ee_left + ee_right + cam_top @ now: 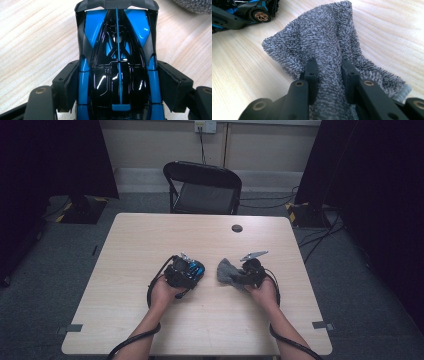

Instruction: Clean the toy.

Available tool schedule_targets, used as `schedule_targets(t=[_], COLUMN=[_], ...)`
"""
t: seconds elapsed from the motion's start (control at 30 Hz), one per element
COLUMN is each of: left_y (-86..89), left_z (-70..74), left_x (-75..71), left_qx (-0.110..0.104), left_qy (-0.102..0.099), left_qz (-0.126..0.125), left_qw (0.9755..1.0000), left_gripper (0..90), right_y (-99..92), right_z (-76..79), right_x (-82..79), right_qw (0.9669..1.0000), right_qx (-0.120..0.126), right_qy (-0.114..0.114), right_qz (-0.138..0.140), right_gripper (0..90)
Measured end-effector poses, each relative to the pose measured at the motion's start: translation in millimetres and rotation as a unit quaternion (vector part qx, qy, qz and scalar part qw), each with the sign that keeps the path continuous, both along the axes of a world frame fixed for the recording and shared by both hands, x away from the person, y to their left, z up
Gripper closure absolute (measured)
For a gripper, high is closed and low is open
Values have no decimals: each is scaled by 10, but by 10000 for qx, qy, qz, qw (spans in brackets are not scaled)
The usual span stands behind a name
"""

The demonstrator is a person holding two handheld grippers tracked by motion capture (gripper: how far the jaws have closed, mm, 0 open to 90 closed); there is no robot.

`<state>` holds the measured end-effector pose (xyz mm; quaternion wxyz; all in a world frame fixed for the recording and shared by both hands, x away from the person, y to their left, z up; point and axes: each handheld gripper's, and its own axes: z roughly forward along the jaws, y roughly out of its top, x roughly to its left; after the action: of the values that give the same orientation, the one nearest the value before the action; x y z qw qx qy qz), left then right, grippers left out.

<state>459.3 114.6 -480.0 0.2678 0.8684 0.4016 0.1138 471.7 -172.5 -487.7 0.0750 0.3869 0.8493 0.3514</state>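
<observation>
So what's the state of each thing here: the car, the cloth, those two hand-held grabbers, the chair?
Toy car: upright on the table, clamped at its sides.
Grey cloth: bunched up, pinched.
Left gripper: fingers shut on the toy car.
Right gripper: fingers shut on the grey cloth.
Folding chair: unfolded, unoccupied.

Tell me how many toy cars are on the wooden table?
1. The blue and black plastic toy car sits left of centre, clamped in the left gripper, beside the grey terry cloth.
</observation>
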Motion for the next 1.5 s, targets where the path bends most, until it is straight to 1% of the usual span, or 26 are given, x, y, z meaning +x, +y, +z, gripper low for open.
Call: schedule_targets(t=[0.13, 0.2, 0.23, 0.3, 0.33, 0.37, 0.4, 0.43, 0.47, 0.57, 0.6, 0.67, 0.7, 0.77, 0.87, 0.93, 0.97, 1.0, 1.07, 1.13, 1.2, 1.3, 1.33, 1.37, 1.4, 1.5], left_y=[10, 16, 18, 27, 26, 13, 12, 19, 23, 19, 19, 23, 31, 38, 65, 81, 92, 101, 120, 132, 142, 173, 179, 176, 177, 163], left_z=[42, 61, 65, 82, 82, 66, 58, 51, 53, 52, 52, 39, 28, 20, 9, 12, 14, 14, 6, -3, -13, -21, -14, -10, -7, -4], left_x=[-5, -3, -2, -3, 0, -1, -3, 6, 13, 17, 16, 2, -2, -7, -13, -31, -35, -42, -57, -73, -92, -115, -122, -133, -142, -146], left_qx=[-23, 8, -32, -57, -49, 34, 23, -67, -84, -65, -81, -101, -181, -145, -180, -189, -168, -171, -212, -228, -167, -231, -177, -165, -153, -96], left_qy=[4, 4, 28, 12, 50, 56, 39, 63, 91, 76, 87, -14, -7, -15, 55, 35, 75, 65, 82, 150, 177, 193, 205, 200, 188, 186], left_qz=[-37, -53, -48, -61, -62, -89, -89, -76, -66, -89, -64, -58, -25, 18, 96, 94, 89, 106, 109, 115, 71, 120, 79, 86, 29, 50], left_qw=[10000, 10000, 10000, 10000, 10000, 9999, 10000, 9999, 9999, 9999, 9999, 9999, 9998, 9999, 9998, 9998, 9998, 9998, 9997, 9996, 9997, 9995, 9996, 9996, 9997, 9998], left_gripper=[262, 262, 262, 266, 275, 276, 276, 277, 276, 275, 274, 272, 272, 259, 227, 224, 223, 210, 208, 213, 216, 209, 213, 221, 239, 257], right_y=[-5, -3, -4, -4, -4, -7, -8, -7, -7, -8, -9, -15, -19, -19, -18, -17, -16, -16, -16, -18, -14, -14, -14, -14, -13, -15], right_z=[1, 4, 4, 1, 1, -1, -2, -2, -3, -3, -4, -9, -11, -14, -14, -12, -11, -12, -12, -14, -13, -13, -13, -13, -13, -13], right_x=[4, 8, 8, 5, 1, 1, 0, -1, -1, -2, -2, -4, -5, -9, -10, -9, -8, -8, -10, -11, -13, -12, -12, -12, -13, -11], right_qw=[10000, 10000, 10000, 10000, 10000, 10000, 10000, 10000, 10000, 10000, 10000, 9999, 9999, 9999, 9999, 9999, 9999, 9999, 9999, 9999, 9999, 9999, 9999, 9999, 9999, 9999], right_qx=[23, 14, 13, 27, 31, 39, 44, 43, 37, 37, 43, 84, 103, 114, 110, 105, 94, 96, 102, 112, 98, 95, 98, 97, 94, 100], right_qy=[37, 49, 52, 44, 50, 44, 41, 40, 20, 25, 20, 19, 17, 6, 2, 6, 3, 5, 4, -4, -9, -10, -5, -8, -10, -4], right_qz=[-18, -18, -27, -40, -57, -50, -50, -54, -48, -49, -49, -58, -61, -69, -68, -68, -63, -62, -68, -72, -75, -71, -71, -73, -72, -69], right_gripper=[723, 725, 726, 728, 728, 728, 728, 728, 728, 727, 726, 726, 725, 724, 724, 724, 724, 724, 724, 724, 723, 723, 723, 723, 723, 723])
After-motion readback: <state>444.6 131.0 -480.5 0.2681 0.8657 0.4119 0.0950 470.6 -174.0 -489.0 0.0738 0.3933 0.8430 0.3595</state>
